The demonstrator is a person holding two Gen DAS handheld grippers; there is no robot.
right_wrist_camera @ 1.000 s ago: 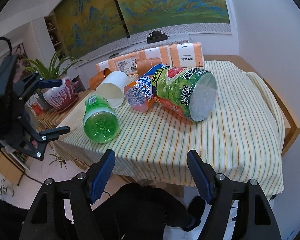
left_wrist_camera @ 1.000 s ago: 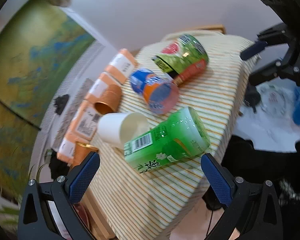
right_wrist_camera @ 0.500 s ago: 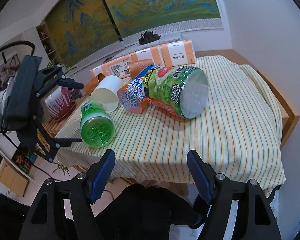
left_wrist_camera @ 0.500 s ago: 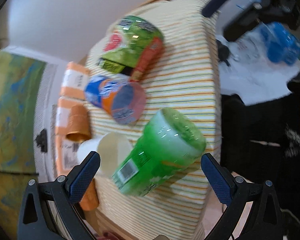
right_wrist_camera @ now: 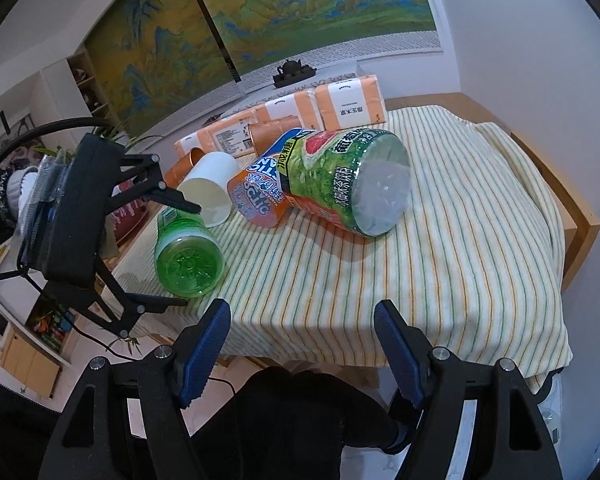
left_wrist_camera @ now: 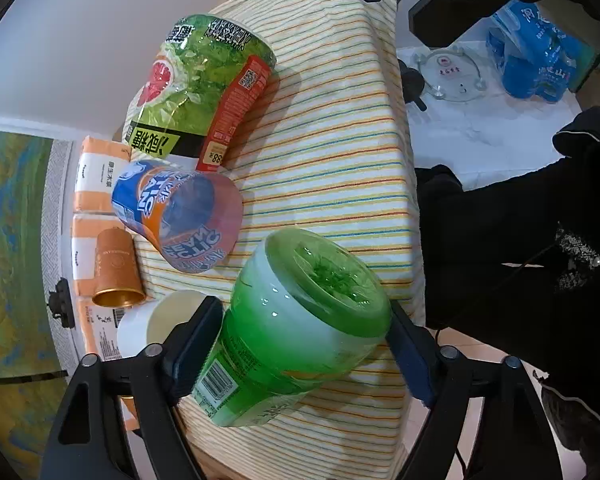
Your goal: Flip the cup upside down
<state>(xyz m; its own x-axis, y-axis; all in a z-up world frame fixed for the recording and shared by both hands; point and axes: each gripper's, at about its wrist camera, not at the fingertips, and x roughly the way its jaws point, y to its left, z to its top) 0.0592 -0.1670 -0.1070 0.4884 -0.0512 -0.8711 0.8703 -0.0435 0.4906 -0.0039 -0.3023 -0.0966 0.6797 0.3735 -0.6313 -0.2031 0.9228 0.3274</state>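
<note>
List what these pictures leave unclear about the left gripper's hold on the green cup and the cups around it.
- Contact: in the left wrist view the green cup fills the gap of the left gripper, hiding the pad faces; touching or not is unclear.
- White cup: half hidden behind the left finger and green cup.
- Right wrist view: the left gripper's body covers the green cup's mouth end.
- Right gripper: open, short of the table.

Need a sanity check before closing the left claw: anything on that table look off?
Every cup lies on its side: green cup between the open left claw, white cup, orange-blue cup and the big green one. Nothing looks spilled.
</note>
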